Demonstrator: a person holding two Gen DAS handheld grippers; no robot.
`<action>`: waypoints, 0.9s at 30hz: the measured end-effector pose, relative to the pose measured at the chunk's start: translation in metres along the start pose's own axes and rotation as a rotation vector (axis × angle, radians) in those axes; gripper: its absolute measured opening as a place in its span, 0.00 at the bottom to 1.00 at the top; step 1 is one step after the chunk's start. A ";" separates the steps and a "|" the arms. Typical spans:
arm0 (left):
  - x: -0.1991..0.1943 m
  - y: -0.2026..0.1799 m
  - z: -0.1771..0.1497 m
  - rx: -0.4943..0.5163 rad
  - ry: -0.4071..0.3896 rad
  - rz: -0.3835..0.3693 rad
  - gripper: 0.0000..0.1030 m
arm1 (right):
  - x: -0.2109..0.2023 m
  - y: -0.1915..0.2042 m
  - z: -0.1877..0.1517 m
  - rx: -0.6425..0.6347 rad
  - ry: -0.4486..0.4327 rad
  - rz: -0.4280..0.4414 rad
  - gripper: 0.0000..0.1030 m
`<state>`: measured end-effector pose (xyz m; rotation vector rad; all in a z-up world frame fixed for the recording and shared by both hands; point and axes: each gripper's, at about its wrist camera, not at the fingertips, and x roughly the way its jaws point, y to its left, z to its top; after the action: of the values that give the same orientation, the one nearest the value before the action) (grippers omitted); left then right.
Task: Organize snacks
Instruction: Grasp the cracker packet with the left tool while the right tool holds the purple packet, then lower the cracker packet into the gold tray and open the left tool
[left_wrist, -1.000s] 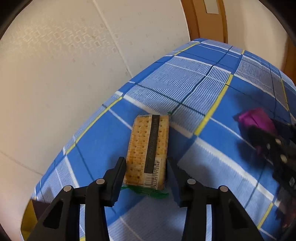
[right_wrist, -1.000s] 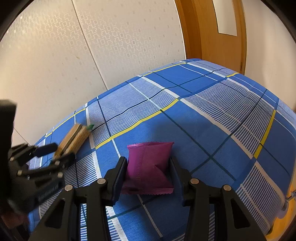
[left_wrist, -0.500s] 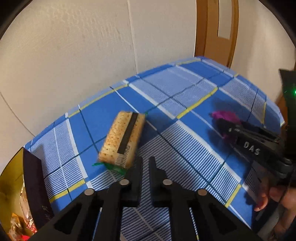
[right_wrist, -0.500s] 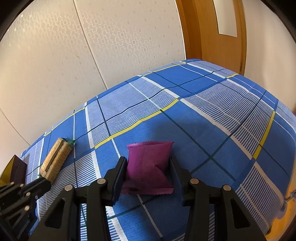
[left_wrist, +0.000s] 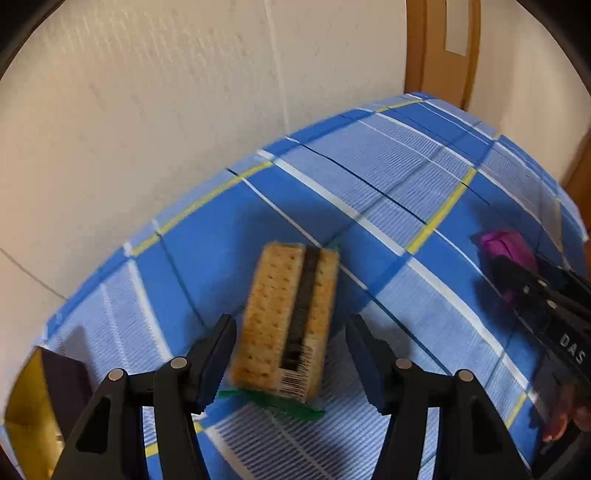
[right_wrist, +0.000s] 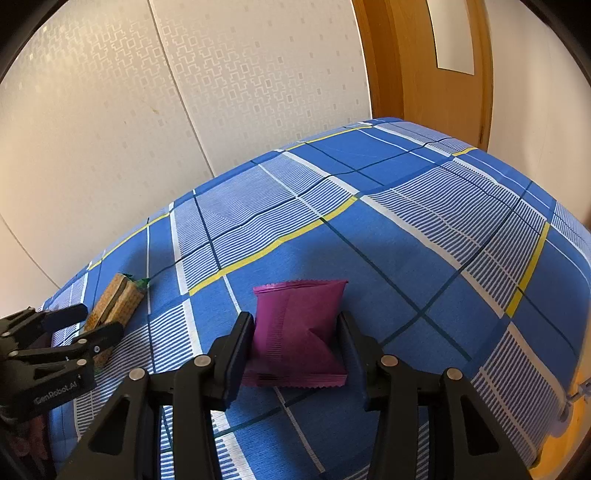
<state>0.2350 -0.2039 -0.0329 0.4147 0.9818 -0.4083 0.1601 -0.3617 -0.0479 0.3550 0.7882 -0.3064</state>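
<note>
A tan cracker pack with a black stripe, a barcode and green end seals lies on the blue plaid tablecloth. My left gripper is open, its fingers either side of the pack's near end. A purple snack pouch lies on the cloth between the open fingers of my right gripper, not squeezed. The pouch and right gripper also show at the right of the left wrist view. The cracker pack and left gripper show at the left of the right wrist view.
A gold and dark snack box stands at the table's left end. A cream patterned wall runs behind the table. A wooden door is at the back right. The table edge drops off at the right.
My left gripper was open around the pack, then shut and drawn back beside it, and is now open around its near end again. The right gripper and pouch have not moved.
</note>
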 end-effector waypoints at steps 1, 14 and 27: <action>0.001 -0.002 -0.002 0.012 -0.001 0.010 0.48 | 0.000 0.000 0.000 0.000 0.000 0.000 0.47; -0.052 0.013 -0.039 -0.226 -0.109 -0.086 0.46 | -0.001 0.004 -0.001 -0.011 -0.003 0.014 0.44; -0.130 0.064 -0.094 -0.429 -0.277 -0.076 0.46 | -0.005 0.007 -0.001 -0.025 -0.024 0.022 0.44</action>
<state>0.1367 -0.0826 0.0423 -0.0675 0.7886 -0.3020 0.1588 -0.3540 -0.0435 0.3353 0.7640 -0.2797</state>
